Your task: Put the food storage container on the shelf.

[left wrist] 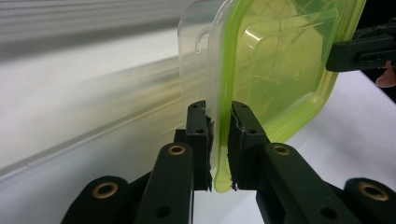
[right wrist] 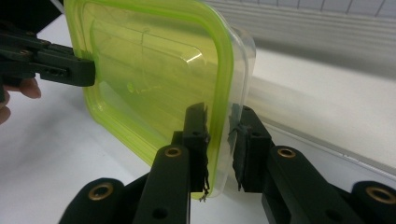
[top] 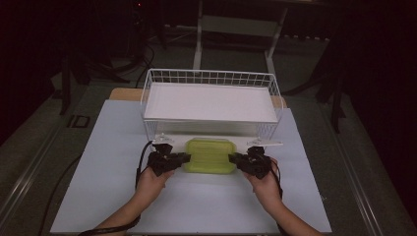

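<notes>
A clear plastic container with a lime-green lid (top: 210, 155) lies level just in front of the wire basket, held at both short ends. My left gripper (top: 184, 157) is shut on its left rim. In the left gripper view the jaws (left wrist: 218, 106) pinch the green lid edge and the clear rim of the container (left wrist: 275, 60). My right gripper (top: 232, 158) is shut on the opposite rim. The right gripper view has its jaws (right wrist: 220, 112) on either side of the container's (right wrist: 149, 70) edge. I cannot tell whether the container rests on the table or hangs just above it.
A white wire basket (top: 147, 93) with a flat white board (top: 211, 101) inside stands right behind the container. A white sheet (top: 196, 206) covers the table. Dark floor and stand legs lie beyond the table's far edge.
</notes>
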### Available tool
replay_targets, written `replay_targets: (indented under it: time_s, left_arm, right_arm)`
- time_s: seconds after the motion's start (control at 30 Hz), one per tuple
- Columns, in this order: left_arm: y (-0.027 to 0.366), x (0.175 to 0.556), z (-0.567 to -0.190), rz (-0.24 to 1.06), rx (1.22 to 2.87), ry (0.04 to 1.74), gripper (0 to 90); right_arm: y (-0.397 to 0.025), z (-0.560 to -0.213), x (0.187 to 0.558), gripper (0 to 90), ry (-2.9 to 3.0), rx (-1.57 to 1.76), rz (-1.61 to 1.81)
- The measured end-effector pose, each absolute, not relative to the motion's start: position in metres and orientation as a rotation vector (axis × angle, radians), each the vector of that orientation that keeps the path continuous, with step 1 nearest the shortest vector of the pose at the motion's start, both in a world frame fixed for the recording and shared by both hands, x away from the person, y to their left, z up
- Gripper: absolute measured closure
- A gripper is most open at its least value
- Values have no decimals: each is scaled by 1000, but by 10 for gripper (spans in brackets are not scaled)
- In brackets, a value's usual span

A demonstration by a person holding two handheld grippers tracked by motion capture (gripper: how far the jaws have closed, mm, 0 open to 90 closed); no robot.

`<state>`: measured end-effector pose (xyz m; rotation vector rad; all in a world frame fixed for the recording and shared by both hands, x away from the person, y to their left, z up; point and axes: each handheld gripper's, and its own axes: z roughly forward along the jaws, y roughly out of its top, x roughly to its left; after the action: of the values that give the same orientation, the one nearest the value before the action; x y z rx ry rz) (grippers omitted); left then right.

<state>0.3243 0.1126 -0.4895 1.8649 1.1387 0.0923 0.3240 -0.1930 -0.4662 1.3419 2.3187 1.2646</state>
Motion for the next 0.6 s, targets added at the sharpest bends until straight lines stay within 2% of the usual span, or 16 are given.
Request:
replay_targets:
  time_s: [0.6]
  left_arm:
    - [113,355,-505,96,1800,1195,796]
  right_arm:
    - [-187,-480,354,765,2253,1350,1241]
